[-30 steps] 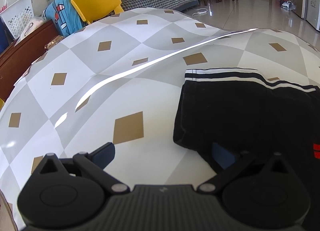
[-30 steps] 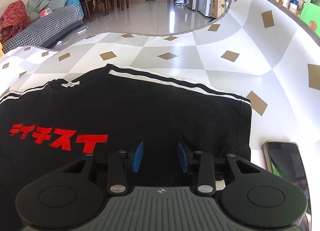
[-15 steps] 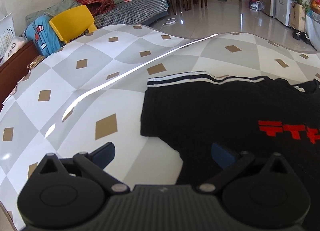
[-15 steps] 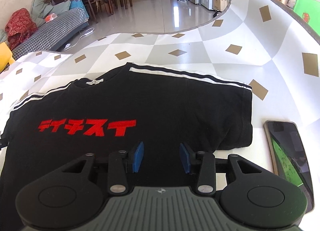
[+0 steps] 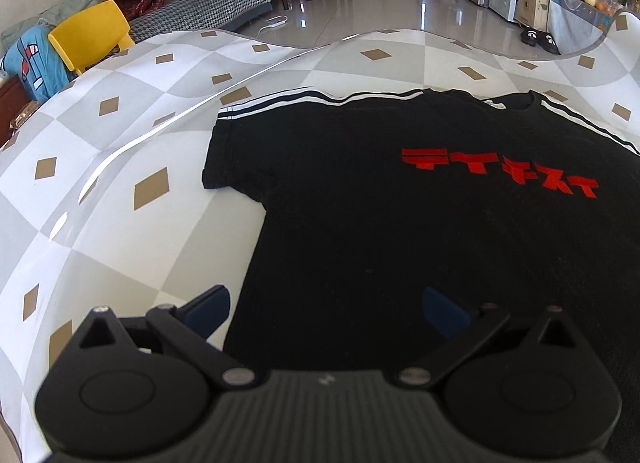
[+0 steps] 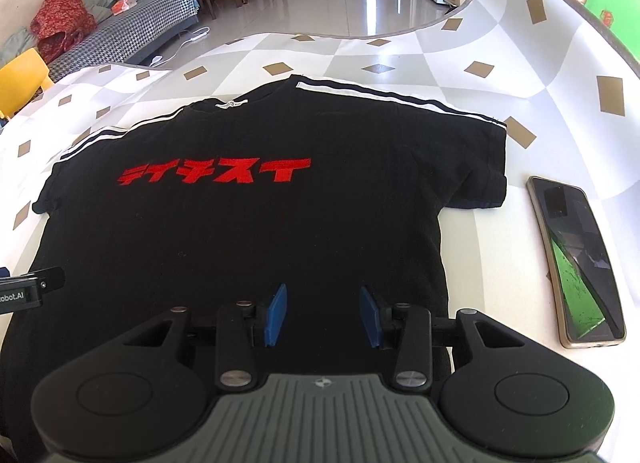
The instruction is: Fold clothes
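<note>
shirt: your black t-shirt [image 6: 248,231] lies flat and face up on the checkered tablecloth [image 6: 460,43], red lettering [image 6: 216,175] readable, collar at the far side, both striped sleeves spread out. No fold in it yet, as far as I can judge.

what changed: a second ago each camera only caught its own half of the shirt. You've pulled both grippers back toward the hem side and a bit up, so now the whole chest shows in both views.

left gripper [image 5: 326,303]: jaws wide apart, nothing in them, hovering over the shirt's left side seam, with one finger over bare cloth.

right gripper [image 6: 322,313]: jaws partway open and they've just been opening a touch, nothing between the blue pads [image 6: 276,313], hanging over the lower body of the shirt.

phone [image 6: 576,263]: sits just beside the shirt's right sleeve, not touching.

what it means: looks like flattening's done and you're lined up for the first fold. Mind that phone when the sleeve comes over.
</note>
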